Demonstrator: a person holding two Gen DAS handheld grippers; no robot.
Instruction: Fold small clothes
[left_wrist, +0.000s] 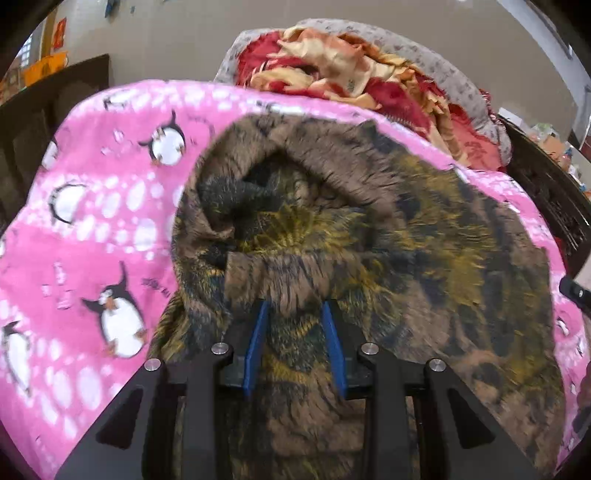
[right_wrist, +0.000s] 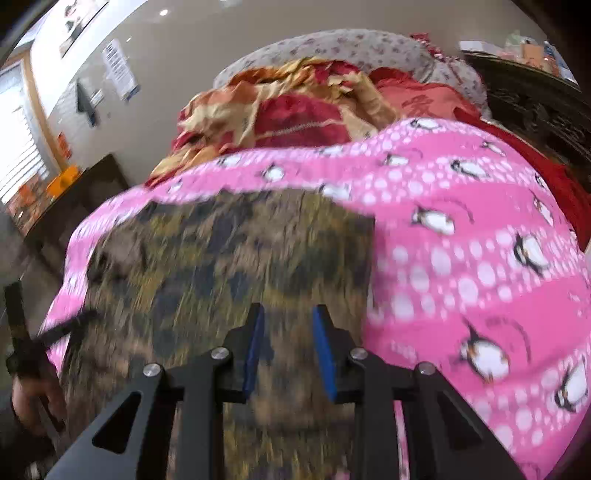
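Note:
A brown and yellow patterned garment (left_wrist: 388, 236) lies on a pink penguin blanket (left_wrist: 92, 206). My left gripper (left_wrist: 295, 308) holds a bunched fold of this garment between its blue pads, lifted over the rest of the cloth. In the right wrist view the same garment (right_wrist: 229, 258) lies flatter on the blanket (right_wrist: 461, 240), blurred by motion. My right gripper (right_wrist: 288, 312) hovers over the garment with its blue pads apart and nothing between them. The left gripper's black frame (right_wrist: 22, 332) shows at the left edge of that view.
A heap of red and gold bedding (left_wrist: 351, 70) and a grey floral quilt (right_wrist: 351, 48) lies behind the blanket. Dark wooden furniture (left_wrist: 51, 103) stands at the left and a dark carved piece (right_wrist: 535, 107) at the right.

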